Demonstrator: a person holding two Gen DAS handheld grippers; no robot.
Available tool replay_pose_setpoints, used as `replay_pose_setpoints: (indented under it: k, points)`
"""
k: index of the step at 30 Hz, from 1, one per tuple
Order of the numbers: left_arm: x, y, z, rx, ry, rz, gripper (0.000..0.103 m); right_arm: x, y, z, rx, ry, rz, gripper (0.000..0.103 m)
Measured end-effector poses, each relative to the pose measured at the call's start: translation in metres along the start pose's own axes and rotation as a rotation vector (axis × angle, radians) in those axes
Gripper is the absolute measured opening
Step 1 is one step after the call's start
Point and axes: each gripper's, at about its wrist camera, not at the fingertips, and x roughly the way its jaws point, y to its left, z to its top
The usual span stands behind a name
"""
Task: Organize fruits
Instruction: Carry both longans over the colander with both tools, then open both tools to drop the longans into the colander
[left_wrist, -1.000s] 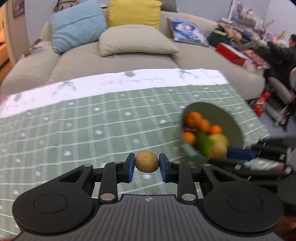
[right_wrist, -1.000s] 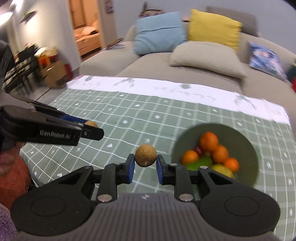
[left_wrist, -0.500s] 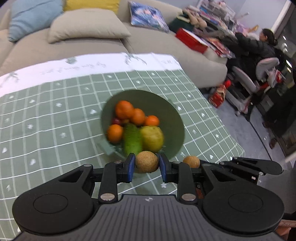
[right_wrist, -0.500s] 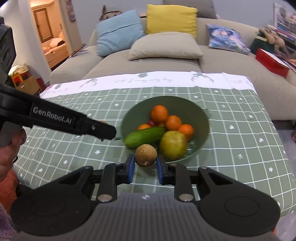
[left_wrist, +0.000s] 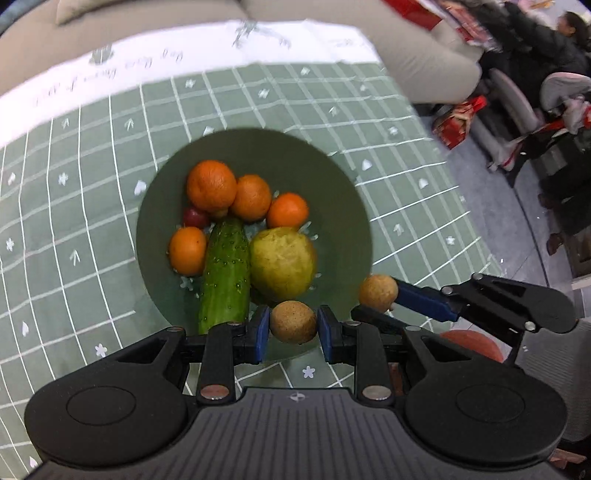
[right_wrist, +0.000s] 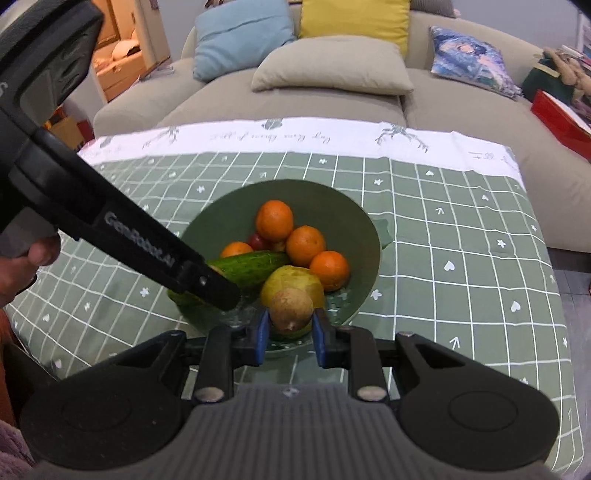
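Left gripper (left_wrist: 293, 329): blue pads are pinching a small round brown fruit (left_wrist: 293, 322) at lower centre of the left wrist view, over the near rim of the bowl.
Right gripper (right_wrist: 288, 332): pads are clamping a second round brown fruit (right_wrist: 290, 309) at lower centre of the right wrist view, in front of the pear.
Cross-check: in the left wrist view the right gripper (left_wrist: 380, 301) is entering from the right edge, its fruit (left_wrist: 378, 292) sitting over the bowl's right rim; in the right wrist view the left gripper's finger is reaching in from the upper left, its tip lying over the cucumber, and the fruit it carries is hidden.
Green bowl (left_wrist: 340, 206): sitting mid-frame on the checked green tablecloth (left_wrist: 74, 206).
Bowl contents: four oranges, the largest (left_wrist: 211, 185) at the upper left of the pile; a cucumber (left_wrist: 225, 273) lying beside a yellow-green pear (left_wrist: 283, 263) and touching it; a small red fruit (left_wrist: 195, 218) is showing between the oranges and the cucumber.
Background: a beige sofa (right_wrist: 332, 96) with cushions is filling the top of the right wrist view.
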Motion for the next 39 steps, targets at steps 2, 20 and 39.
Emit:
replay_pose_setpoints:
  k: [2, 20, 39]
  points:
    - [0.008, 0.000, 0.003, -0.008, 0.018, 0.019, 0.030, 0.005, -0.004, 0.002, -0.009, 0.013, 0.023, 0.020]
    - [0.019, 0.009, 0.004, -0.032, 0.061, 0.013, 0.036, 0.043, -0.006, 0.007, -0.028, 0.134, 0.125, 0.020]
    - [-0.048, 0.041, -0.009, -0.048, -0.153, 0.054, 0.052, 0.062, 0.004, 0.017, 0.030, 0.204, 0.134, 0.021]
